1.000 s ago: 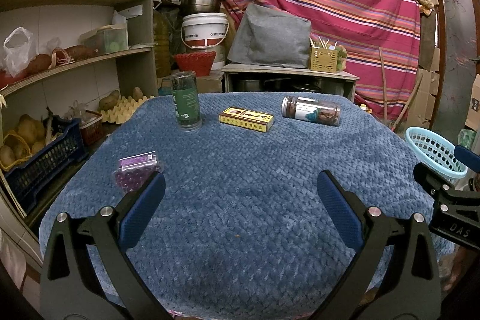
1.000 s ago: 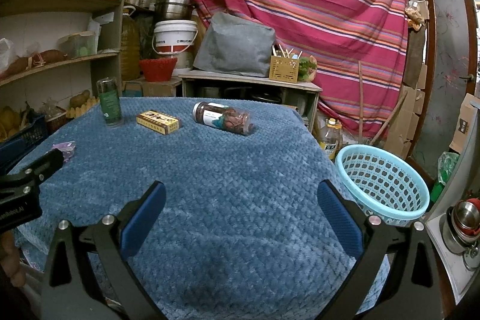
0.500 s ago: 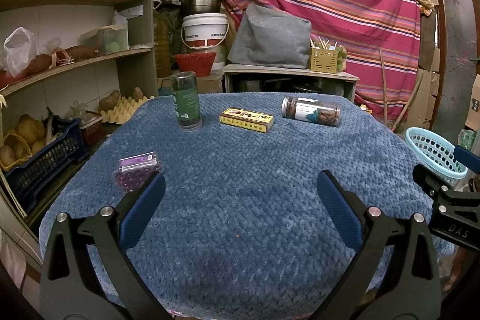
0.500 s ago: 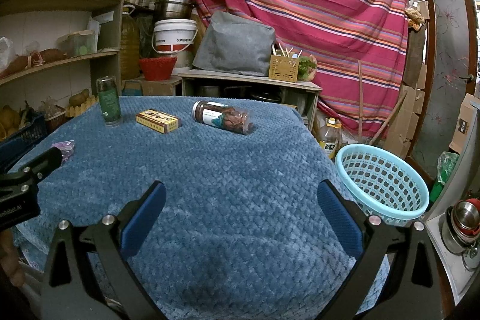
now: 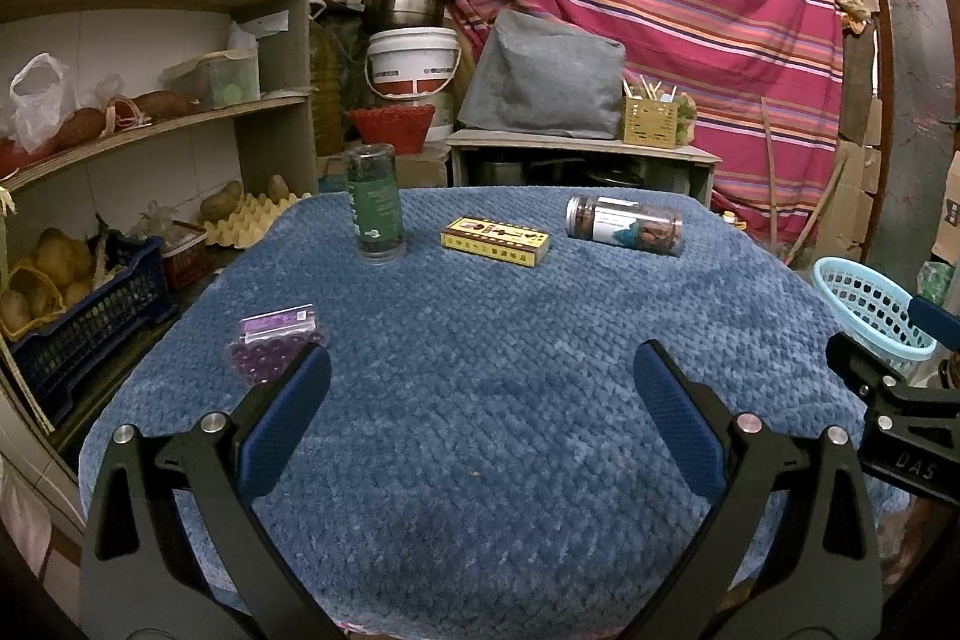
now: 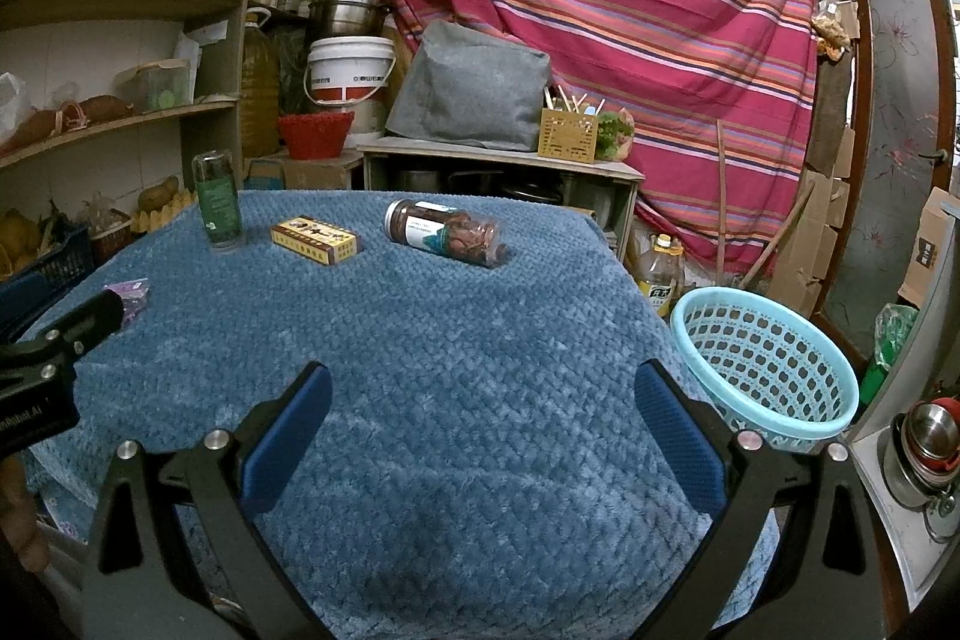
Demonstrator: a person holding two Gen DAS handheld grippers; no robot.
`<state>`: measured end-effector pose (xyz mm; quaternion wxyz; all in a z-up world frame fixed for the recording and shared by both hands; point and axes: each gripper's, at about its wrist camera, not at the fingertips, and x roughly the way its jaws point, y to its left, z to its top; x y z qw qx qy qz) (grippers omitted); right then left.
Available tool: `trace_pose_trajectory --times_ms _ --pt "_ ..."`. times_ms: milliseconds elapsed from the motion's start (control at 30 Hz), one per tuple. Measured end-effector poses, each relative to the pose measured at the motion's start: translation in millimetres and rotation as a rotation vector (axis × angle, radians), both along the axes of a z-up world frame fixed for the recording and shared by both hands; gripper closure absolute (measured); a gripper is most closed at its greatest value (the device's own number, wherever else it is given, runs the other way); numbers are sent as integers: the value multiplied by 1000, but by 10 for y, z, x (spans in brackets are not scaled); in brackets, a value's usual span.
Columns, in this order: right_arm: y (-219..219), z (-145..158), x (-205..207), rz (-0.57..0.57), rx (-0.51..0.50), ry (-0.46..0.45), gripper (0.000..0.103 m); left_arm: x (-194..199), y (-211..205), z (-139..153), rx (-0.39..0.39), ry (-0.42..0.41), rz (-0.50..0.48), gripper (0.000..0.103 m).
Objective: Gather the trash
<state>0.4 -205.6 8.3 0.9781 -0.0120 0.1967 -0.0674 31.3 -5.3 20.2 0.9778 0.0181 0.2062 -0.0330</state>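
On the blue-blanketed table point(image 5: 480, 340) stand a green upright jar point(image 5: 374, 203), a flat yellow box point(image 5: 495, 242) and a clear jar on its side point(image 5: 624, 225) along the far edge. A purple packet of beads point(image 5: 273, 347) lies at the near left, just beyond my left gripper's left finger. My left gripper point(image 5: 480, 400) hovers open over the near middle, holding nothing. My right gripper point(image 6: 480, 403) is open and empty too, above the near right part of the table point(image 6: 456, 340). The light blue basket point(image 6: 765, 367) sits off the table's right side.
Shelves point(image 5: 150, 124) with produce and boxes line the left; a dark blue crate point(image 5: 84, 322) sits low beside the table. A cabinet point(image 5: 576, 154) with a grey bag stands behind. An oil bottle point(image 6: 660, 274) is on the floor near the basket. Metal bowls point(image 6: 927, 445) sit at far right.
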Motion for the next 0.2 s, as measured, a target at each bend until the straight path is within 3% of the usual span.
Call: trace_pose_trajectory --times_ms 200 --pt "-18 -32 -8 0 0 5 4 -5 -5 8 0 1 2 5"
